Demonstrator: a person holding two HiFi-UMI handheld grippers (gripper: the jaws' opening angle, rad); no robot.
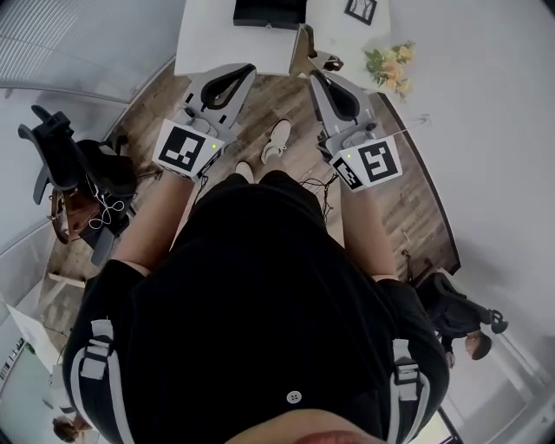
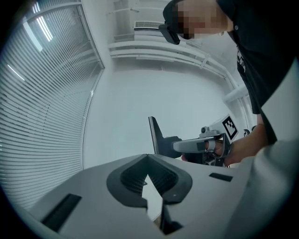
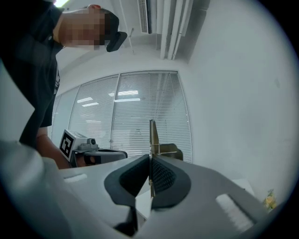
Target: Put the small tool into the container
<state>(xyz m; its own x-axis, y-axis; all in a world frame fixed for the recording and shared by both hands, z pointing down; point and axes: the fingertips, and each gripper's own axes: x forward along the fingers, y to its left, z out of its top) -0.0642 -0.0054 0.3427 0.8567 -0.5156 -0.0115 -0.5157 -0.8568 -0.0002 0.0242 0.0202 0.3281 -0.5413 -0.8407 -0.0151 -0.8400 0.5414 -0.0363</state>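
My right gripper is shut on the small tool, a flat metal square with a thicker block at one side. In the right gripper view the tool's blade stands edge-on, pinched between the pads and sticking out past them. My left gripper is level with it to the left, held in the air. Its jaws meet at the tip in the left gripper view with nothing between them. A black box-like container sits on the white table ahead of both grippers.
A framed picture lies on the table to the right of the box. Flowers stand at the table's right corner. A black office chair is at my left, and wooden floor lies under the grippers. White walls and window blinds surround me.
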